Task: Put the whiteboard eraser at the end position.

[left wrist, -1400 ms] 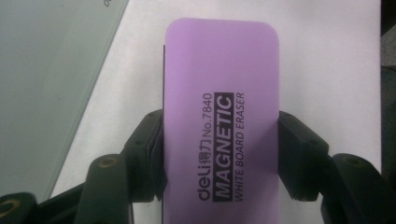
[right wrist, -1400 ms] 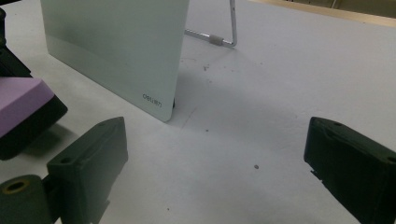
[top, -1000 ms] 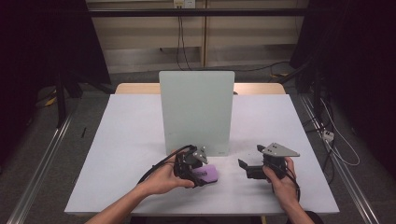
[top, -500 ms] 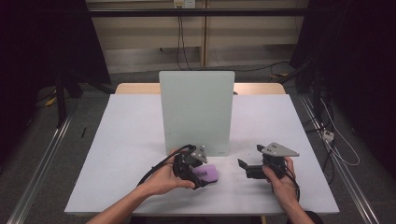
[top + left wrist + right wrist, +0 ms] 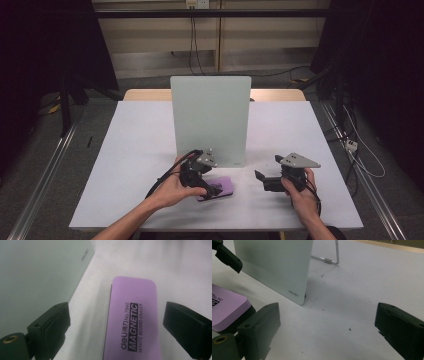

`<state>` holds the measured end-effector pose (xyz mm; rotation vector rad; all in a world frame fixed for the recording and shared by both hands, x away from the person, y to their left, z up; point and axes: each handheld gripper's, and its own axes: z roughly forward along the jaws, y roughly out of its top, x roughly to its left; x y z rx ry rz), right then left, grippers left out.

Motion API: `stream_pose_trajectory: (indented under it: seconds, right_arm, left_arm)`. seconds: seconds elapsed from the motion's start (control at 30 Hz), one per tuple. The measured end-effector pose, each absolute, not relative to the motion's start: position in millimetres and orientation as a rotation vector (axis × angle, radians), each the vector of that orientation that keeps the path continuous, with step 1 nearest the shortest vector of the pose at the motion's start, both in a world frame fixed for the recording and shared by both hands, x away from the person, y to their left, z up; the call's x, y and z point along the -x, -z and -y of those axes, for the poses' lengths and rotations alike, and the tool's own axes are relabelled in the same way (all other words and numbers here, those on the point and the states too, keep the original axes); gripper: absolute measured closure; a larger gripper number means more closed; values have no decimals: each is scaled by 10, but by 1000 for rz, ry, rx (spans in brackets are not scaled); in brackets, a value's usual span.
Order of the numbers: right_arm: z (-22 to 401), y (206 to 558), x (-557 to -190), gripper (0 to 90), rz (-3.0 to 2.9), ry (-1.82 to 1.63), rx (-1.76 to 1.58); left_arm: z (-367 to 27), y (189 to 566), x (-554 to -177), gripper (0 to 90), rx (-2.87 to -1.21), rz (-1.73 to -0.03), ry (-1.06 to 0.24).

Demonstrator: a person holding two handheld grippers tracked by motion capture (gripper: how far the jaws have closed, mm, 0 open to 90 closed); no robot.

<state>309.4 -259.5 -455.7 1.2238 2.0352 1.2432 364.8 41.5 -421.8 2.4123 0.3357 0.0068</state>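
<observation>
A white tabletop (image 5: 130, 165) carries an upright pale green whiteboard (image 5: 210, 117) on a wire stand, set across the middle and facing the person. Just in front of the board's lower edge, slightly left of centre, a purple magnetic whiteboard eraser (image 5: 220, 187) lies flat. The left gripper (image 5: 212, 189) hangs directly over it, and its fingers (image 5: 53, 327) have just been opening; they now stand wide apart on either side of the eraser without pressing it. In the left gripper view the eraser's long axis runs straight away between the two fingers, so they flank its long sides, clear of both. The right gripper (image 5: 261, 179) rests on the tabletop well to the right of the eraser, its fingers (image 5: 259, 327) spread wide and holding nothing. The left hand is much the nearer of the two.
</observation>
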Motion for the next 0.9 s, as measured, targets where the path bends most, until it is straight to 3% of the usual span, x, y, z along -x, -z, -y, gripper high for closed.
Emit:
stream_pose_trajectory:
  seconds: [0.33,0.6,0.9]
  right_arm:
    - [2596,4557,-3095,62,-2036,-1242,-1222]
    - [2593,4557,-3094,62,-2034,-1242,-1228]
    - [2592,4557,-3092,62,-2035,-1241,-1229]
  left_arm:
    - [-609,4097,-3731,65,-2298,-423,-52]
    - [-766,4015,-3748,73,-2193,-517,-173]
    - [-991,3997,-3767,71,-2191,-541,-240]
